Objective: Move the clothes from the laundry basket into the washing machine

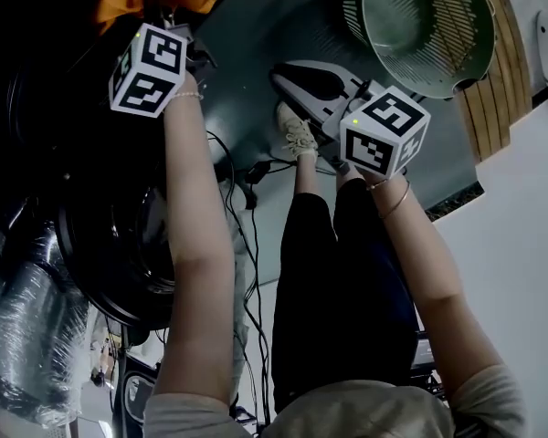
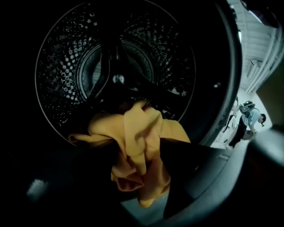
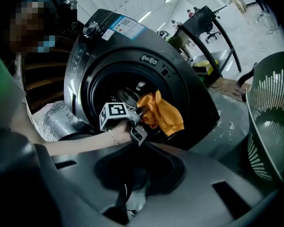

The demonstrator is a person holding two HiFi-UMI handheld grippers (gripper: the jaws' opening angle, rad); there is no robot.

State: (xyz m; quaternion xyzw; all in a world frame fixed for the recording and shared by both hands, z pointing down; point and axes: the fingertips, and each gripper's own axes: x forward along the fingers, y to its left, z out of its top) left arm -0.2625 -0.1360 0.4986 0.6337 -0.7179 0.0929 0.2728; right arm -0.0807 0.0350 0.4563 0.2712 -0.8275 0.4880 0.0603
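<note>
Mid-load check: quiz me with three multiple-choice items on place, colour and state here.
1. Where is the crumpled orange cloth? A on the floor; B at the dark washing machine's drum mouth, between the left hand-held gripper's jaws; C over a chair.
2. The slatted plastic laundry basket is: A green; B white; C red.
3. The right hand-held gripper is: A wide open; B gripping cloth; C shut, empty.
Key: B, it hangs at the drum opening; A, its slats look green; C, its jaws meet on nothing.
</note>
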